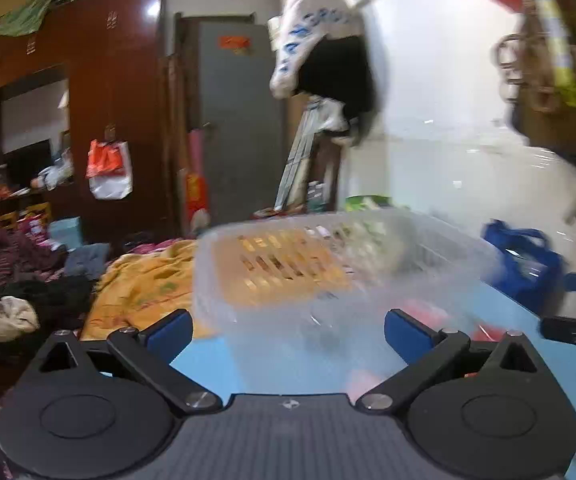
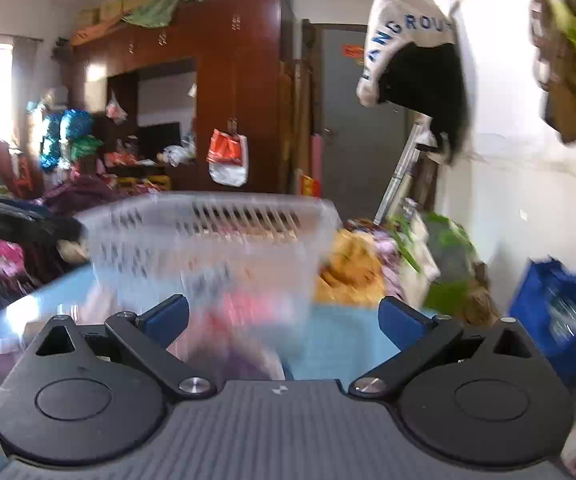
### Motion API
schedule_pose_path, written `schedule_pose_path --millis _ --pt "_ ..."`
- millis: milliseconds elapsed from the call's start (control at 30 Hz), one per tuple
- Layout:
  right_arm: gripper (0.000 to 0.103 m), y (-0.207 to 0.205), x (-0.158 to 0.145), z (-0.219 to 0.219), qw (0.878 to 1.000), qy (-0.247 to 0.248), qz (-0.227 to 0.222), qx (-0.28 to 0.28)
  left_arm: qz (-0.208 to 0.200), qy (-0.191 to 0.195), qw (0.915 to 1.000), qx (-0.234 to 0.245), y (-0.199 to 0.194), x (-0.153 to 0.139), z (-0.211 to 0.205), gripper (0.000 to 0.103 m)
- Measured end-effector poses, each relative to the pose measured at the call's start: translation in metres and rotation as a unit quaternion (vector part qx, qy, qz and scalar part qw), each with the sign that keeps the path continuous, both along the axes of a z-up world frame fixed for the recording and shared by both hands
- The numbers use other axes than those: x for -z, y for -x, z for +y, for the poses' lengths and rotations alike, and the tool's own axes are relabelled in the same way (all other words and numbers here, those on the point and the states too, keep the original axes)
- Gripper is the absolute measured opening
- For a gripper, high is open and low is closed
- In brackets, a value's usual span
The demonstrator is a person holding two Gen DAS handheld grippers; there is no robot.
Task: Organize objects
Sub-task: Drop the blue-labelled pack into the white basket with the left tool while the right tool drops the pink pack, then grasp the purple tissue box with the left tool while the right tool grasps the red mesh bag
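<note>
A clear slatted plastic basket [image 1: 328, 264] stands on a light blue table [image 1: 208, 364], blurred by motion. My left gripper [image 1: 288, 332] is open just short of it, blue pads spread wide with nothing between them. In the right wrist view the same basket [image 2: 208, 236] sits ahead and slightly left. My right gripper [image 2: 284, 320] is open too, and its blue pads grip nothing. Blurred pink and red items [image 2: 248, 312] lie on the table [image 2: 340, 344] in front of the basket; what they are I cannot tell. The other gripper's black tip [image 1: 572, 332] shows at the right edge.
A blue bag [image 1: 524, 264] stands right of the basket by the white wall [image 1: 448, 120]. An orange blanket [image 1: 144, 284] and dark clothes [image 1: 28, 280] cover the bed beyond the table. A dark wooden wardrobe [image 2: 228, 80] and a grey door [image 1: 240, 120] stand behind. Bags hang on the wall.
</note>
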State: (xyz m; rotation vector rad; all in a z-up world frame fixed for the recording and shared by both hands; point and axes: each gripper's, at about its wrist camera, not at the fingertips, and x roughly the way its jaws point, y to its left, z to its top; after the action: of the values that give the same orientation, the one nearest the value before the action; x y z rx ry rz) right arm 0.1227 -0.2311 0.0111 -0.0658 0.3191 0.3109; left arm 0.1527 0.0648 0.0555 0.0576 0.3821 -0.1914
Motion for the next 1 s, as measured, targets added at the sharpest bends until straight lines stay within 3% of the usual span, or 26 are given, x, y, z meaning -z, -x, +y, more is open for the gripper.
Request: schedule_pose_path --millis 100,200,267,333,500,600,667,700,900,1000 --pt "0.103 0.028 0.025 -0.011 1.000 -0.016 0.022 0.004 -0.032 -0.016 0.9994 0.004 0.047 0.019 -0.001 0.102" --pt "0.103 0.036 0.033 -0.012 0.998 -0.037 0.042 -0.038 -0.052 -0.007 0.9986 -0.007 0.088 0.038 0.001 0.102" --pt "0.101 0.031 0.030 -0.001 0.998 -0.003 0.042 -0.037 -0.045 0.009 0.9989 -0.006 0.104 0.047 0.008 0.100" --pt "0.083 0.024 0.028 0.007 0.999 0.020 0.032 -0.028 -0.038 0.000 0.9991 -0.018 0.106 0.050 0.012 0.098" --pt "0.073 0.008 0.035 0.000 0.996 0.004 0.069 -0.049 0.003 -0.014 0.9999 -0.004 0.097 0.060 0.015 0.089" --pt "0.073 0.006 0.038 -0.001 0.994 0.002 0.086 -0.070 0.020 -0.028 0.9994 -0.004 0.096 0.074 0.013 0.084" --pt "0.066 0.006 0.043 0.002 0.993 0.008 0.096 -0.071 0.023 -0.036 0.9990 -0.014 0.100 0.081 0.013 0.081" --pt "0.056 0.006 0.044 0.003 0.993 0.010 0.098 -0.070 0.026 -0.036 0.9989 -0.017 0.100 0.081 0.014 0.080" --pt "0.052 0.007 0.047 0.000 0.992 0.003 0.105 -0.072 0.043 -0.045 0.9974 -0.037 0.101 0.082 0.014 0.058" --pt "0.052 0.005 0.048 0.000 0.992 0.005 0.110 -0.067 0.047 -0.049 0.9972 -0.030 0.099 0.087 0.015 0.056"
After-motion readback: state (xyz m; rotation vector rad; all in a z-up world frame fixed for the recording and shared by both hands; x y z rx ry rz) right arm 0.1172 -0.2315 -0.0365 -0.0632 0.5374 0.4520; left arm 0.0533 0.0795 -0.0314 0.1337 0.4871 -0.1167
